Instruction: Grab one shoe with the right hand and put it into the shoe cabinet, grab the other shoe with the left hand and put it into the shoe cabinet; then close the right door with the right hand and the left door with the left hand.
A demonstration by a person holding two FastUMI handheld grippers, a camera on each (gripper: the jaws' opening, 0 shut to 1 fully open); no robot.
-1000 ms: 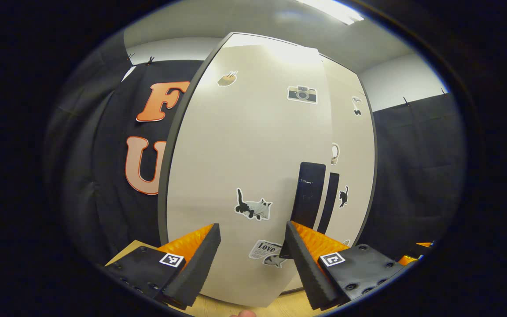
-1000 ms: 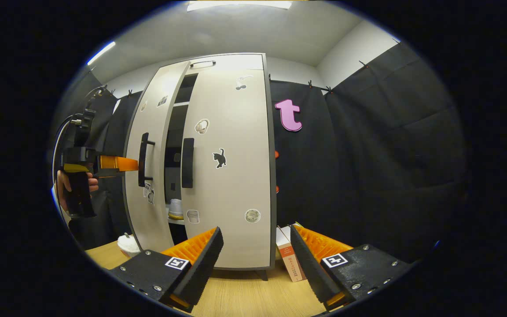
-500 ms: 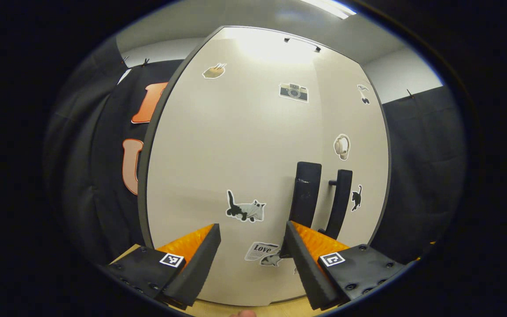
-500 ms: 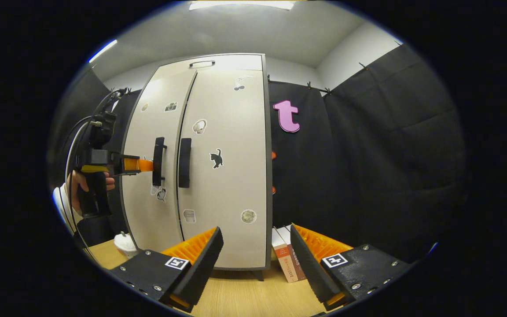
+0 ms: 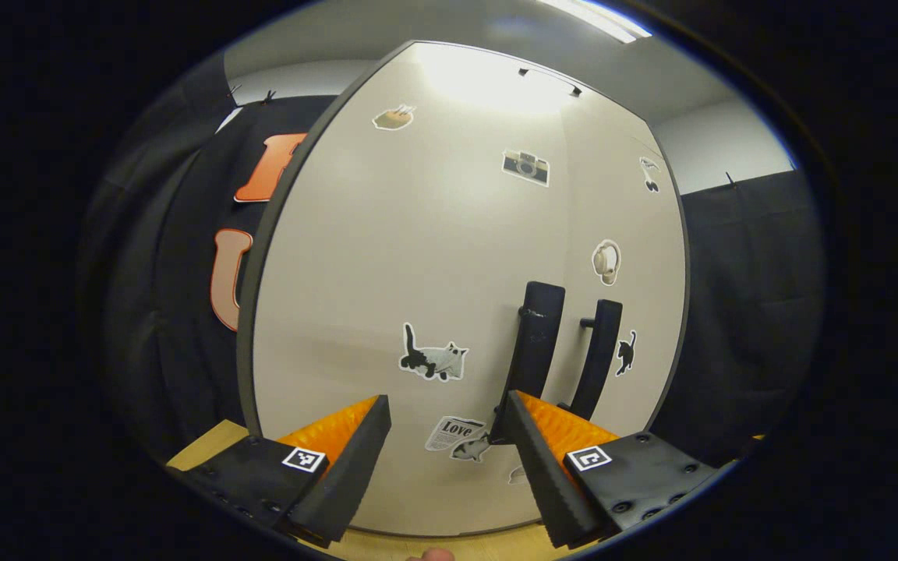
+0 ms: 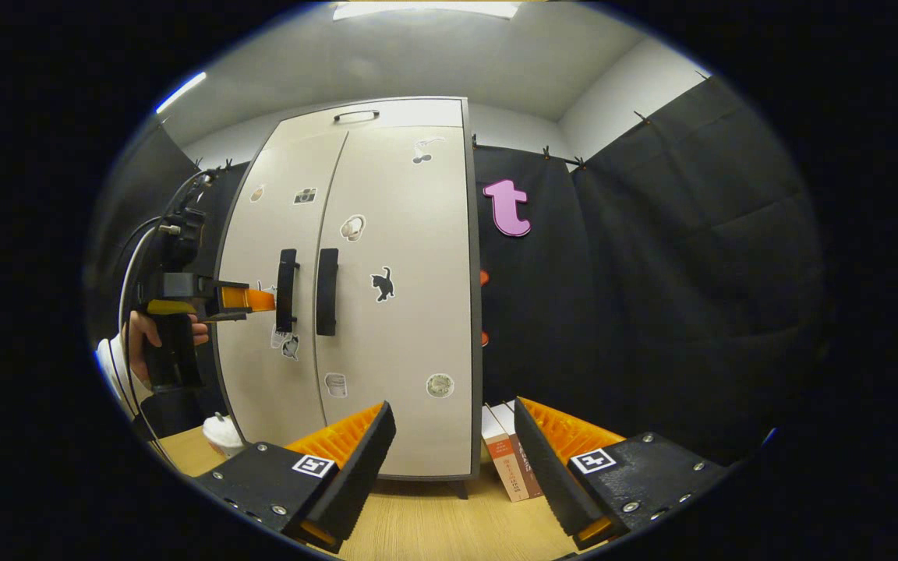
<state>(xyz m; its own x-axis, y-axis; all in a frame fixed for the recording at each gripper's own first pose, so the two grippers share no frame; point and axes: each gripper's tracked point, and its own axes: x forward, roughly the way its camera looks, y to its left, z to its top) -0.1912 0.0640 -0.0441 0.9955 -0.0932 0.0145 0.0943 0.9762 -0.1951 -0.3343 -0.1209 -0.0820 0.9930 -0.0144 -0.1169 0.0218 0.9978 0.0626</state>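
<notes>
The cream shoe cabinet (image 6: 387, 312) stands with both doors flush. Its left door (image 5: 418, 257) and right door (image 5: 628, 234) carry stickers and two black vertical handles, the left handle (image 5: 533, 343) and the right handle (image 5: 597, 357). My left gripper (image 5: 447, 444) is open right in front of the left door, its right finger (image 5: 558, 436) next to the left handle's lower end. In the right gripper view the left gripper (image 6: 250, 300) reaches the left handle (image 6: 287, 290), held by a hand (image 6: 149, 331). My right gripper (image 6: 453, 448) is open and empty, farther back from the cabinet.
A wooden floor (image 6: 433, 522) lies under the cabinet. Books (image 6: 507, 456) lean against the cabinet's right side. A white object (image 6: 223, 432) sits on the floor left of the cabinet. Black cloth walls surround the booth.
The left door swung from ajar to flush with the right door, pushed by my left gripper. The shoe seen inside the gap is now hidden. The right gripper barely moved.
</notes>
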